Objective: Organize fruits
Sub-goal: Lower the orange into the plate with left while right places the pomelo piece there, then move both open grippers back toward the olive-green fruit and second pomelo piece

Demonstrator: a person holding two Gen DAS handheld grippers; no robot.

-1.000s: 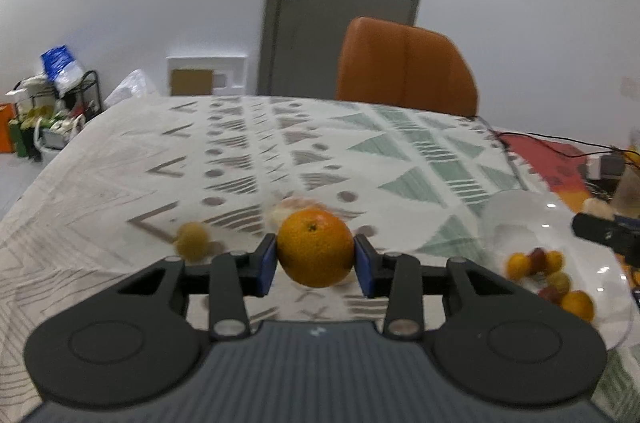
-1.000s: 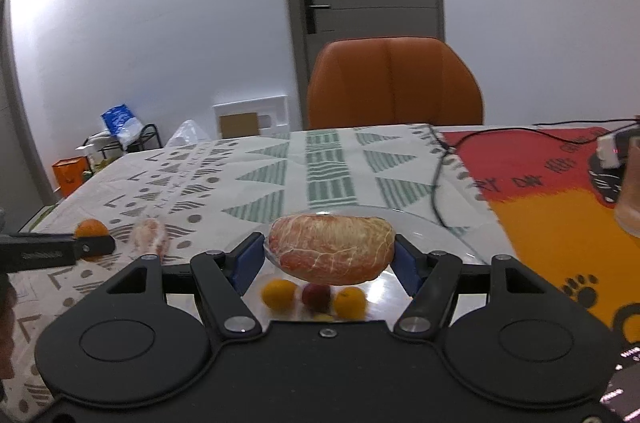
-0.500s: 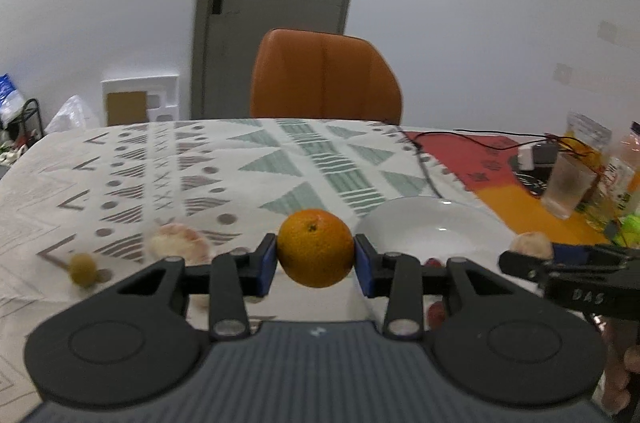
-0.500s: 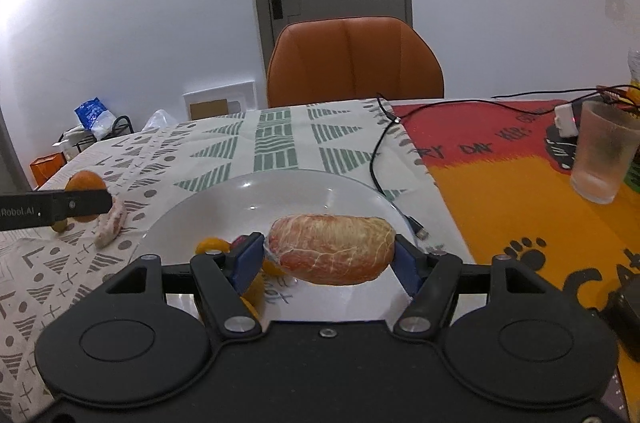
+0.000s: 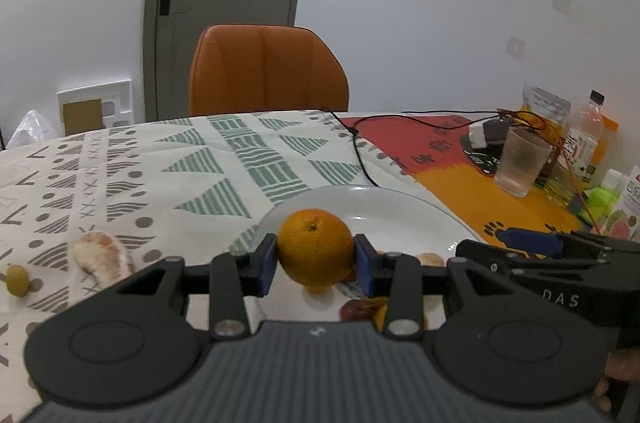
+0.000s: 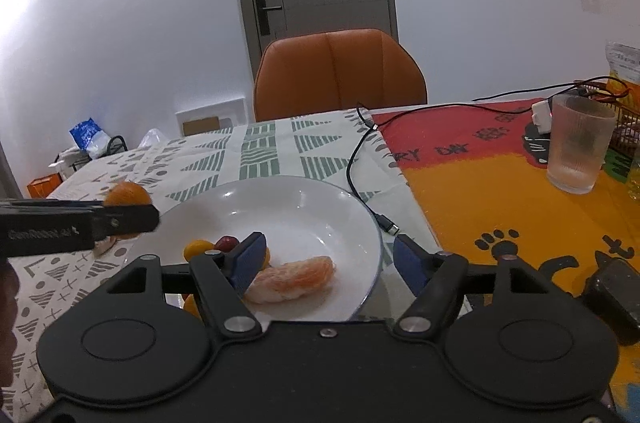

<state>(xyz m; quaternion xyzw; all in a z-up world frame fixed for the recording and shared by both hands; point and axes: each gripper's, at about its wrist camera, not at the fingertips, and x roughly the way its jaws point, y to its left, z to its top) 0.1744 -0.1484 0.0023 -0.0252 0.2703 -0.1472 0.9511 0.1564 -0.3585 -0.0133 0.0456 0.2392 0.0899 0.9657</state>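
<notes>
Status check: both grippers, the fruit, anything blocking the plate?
Left gripper shut on round orange, near white plate rim. Right gripper opening, peeled pink citrus piece on plate. Nothing blocking.

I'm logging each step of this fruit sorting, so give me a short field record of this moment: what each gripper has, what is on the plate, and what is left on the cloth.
left gripper: shut on an orange, held above the near rim of the plate
right gripper: jaws opening, nothing gripped
plate: white, holds a peeled citrus piece and a few small fruits
off the plate: another peeled piece and a small green fruit on the patterned cloth
nearby: a ribbed glass
</notes>
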